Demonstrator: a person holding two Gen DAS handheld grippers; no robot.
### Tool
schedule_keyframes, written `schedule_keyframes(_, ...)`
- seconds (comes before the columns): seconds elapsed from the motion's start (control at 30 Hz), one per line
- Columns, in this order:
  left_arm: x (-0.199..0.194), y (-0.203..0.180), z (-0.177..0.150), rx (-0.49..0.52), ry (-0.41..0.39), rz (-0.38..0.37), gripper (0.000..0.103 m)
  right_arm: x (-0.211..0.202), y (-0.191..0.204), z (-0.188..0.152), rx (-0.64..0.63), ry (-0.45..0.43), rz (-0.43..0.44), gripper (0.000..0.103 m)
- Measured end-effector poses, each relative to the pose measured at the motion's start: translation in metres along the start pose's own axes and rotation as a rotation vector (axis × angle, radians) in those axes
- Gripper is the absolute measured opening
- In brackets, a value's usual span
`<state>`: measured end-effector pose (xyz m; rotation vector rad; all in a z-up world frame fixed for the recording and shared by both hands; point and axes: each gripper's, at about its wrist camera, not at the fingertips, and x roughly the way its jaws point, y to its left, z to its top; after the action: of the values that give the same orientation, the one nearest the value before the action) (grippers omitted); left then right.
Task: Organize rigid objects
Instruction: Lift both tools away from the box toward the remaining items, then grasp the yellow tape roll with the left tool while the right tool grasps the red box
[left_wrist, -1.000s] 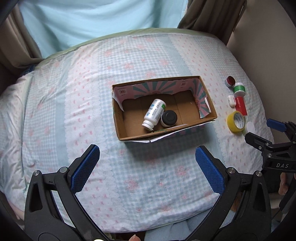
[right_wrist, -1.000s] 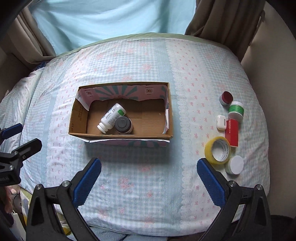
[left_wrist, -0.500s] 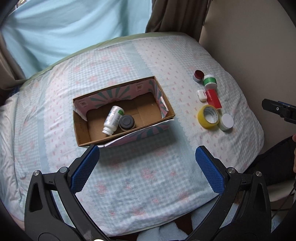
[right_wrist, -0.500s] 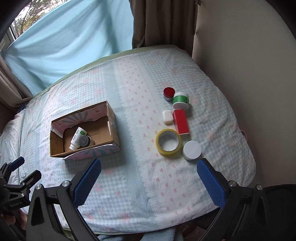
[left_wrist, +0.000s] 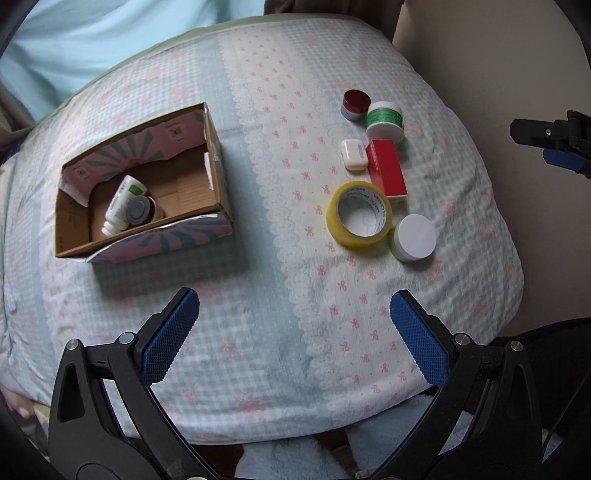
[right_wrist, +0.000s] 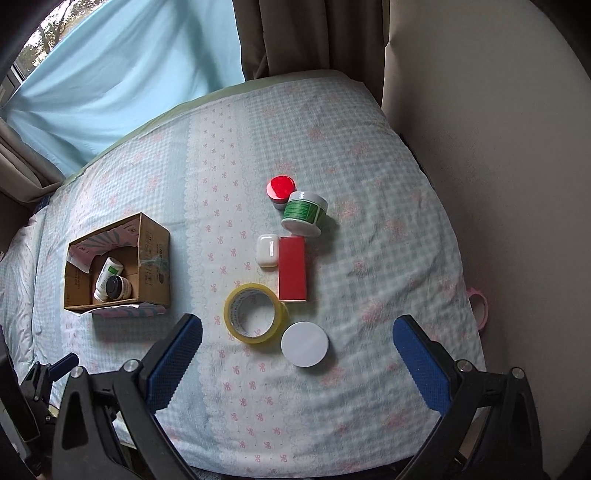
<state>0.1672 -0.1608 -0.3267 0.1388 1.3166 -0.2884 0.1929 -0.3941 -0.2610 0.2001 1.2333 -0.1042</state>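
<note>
A cardboard box (left_wrist: 221, 173) (right_wrist: 155, 254) on the bed holds a white bottle (left_wrist: 122, 203) (right_wrist: 105, 277) and a dark-lidded jar (left_wrist: 138, 210) (right_wrist: 116, 288). To its right lie a yellow tape roll (left_wrist: 358, 214) (right_wrist: 255, 317), a white-lidded jar (left_wrist: 413, 238) (right_wrist: 304, 343), a red box (left_wrist: 386, 171) (right_wrist: 292, 267), a white earbud case (left_wrist: 354, 154) (right_wrist: 266, 250), a green-labelled jar (left_wrist: 384, 120) (right_wrist: 304, 212) and a red-lidded jar (left_wrist: 355, 103) (right_wrist: 281, 190). My left gripper (left_wrist: 291, 332) is open and empty above the bed's near edge. My right gripper (right_wrist: 295, 358) is open and empty, just short of the white-lidded jar.
The bed (left_wrist: 288, 74) is covered with a blue-checked sheet with pink bows. A beige wall (right_wrist: 498, 147) runs along its right side, curtains (right_wrist: 110, 85) hang at the far end. A pink ring (right_wrist: 478, 302) sticks out at the bed's right edge.
Both grippers have swung right, from facing the box to facing the loose objects. Both stay open and empty. The objects have not moved.
</note>
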Motion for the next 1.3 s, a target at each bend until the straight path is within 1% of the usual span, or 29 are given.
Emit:
schedule_keyframes(0.13, 0.029, -0.024, 0.007, -0.021, 0.065, -0.012, 0.103, 0.028, -0.017, 0.014, -0.025, 0.06, 0.014, 0.103)
schedule_keyframes(0.27, 0.06, -0.039, 0.017, -0.074, 0.14, -0.069, 0.103, 0.053, -0.025, 0.023, -0.056, 0.097, 0.02, 0.103)
schedule_keyframes(0.4, 0.085, -0.05, 0.033, -0.132, 0.174, -0.105, 0.103, 0.071, -0.028, 0.031, -0.05, 0.127, 0.036, 0.103)
schedule_keyframes(0.53, 0.113, -0.06, 0.045, -0.172, 0.206, -0.134, 0.103, 0.092, -0.024, 0.041, -0.059, 0.17, 0.03, 0.103)
schedule_keyframes(0.63, 0.135, -0.063, 0.049, -0.202, 0.221, -0.14, 0.103, 0.116, -0.02, 0.049, -0.068, 0.204, 0.016, 0.103)
schedule_keyframes(0.7, 0.15, -0.064, 0.051, -0.233, 0.227, -0.156, 0.103, 0.135, -0.018, 0.053, -0.067, 0.228, 0.008, 0.103)
schedule_keyframes(0.83, 0.181, -0.071, 0.059, -0.269, 0.233, -0.139, 0.103, 0.175, -0.015, 0.06, -0.058, 0.277, 0.004, 0.103)
schedule_keyframes(0.97, 0.203, -0.074, 0.064, -0.291, 0.222, -0.099, 0.103, 0.21, -0.01, 0.064, -0.059, 0.326, 0.01, 0.103)
schedule_keyframes(1.0, 0.207, -0.074, 0.064, -0.298, 0.219, -0.093, 0.103, 0.218, -0.008, 0.064, -0.062, 0.339, 0.011, 0.101)
schedule_keyframes(1.03, 0.211, -0.075, 0.065, -0.301, 0.215, -0.084, 0.103, 0.225, -0.006, 0.064, -0.066, 0.351, 0.016, 0.097)
schedule_keyframes(1.2, 0.226, -0.082, 0.067, -0.285, 0.218, -0.053, 0.103, 0.255, -0.001, 0.059, -0.06, 0.411, 0.014, 0.095)
schedule_keyframes(1.27, 0.232, -0.082, 0.068, -0.295, 0.223, -0.037, 0.103, 0.264, -0.001, 0.057, -0.044, 0.433, 0.011, 0.091)
schedule_keyframes(1.3, 0.234, -0.082, 0.069, -0.301, 0.222, -0.034, 0.103, 0.268, -0.001, 0.057, -0.038, 0.445, 0.013, 0.086)
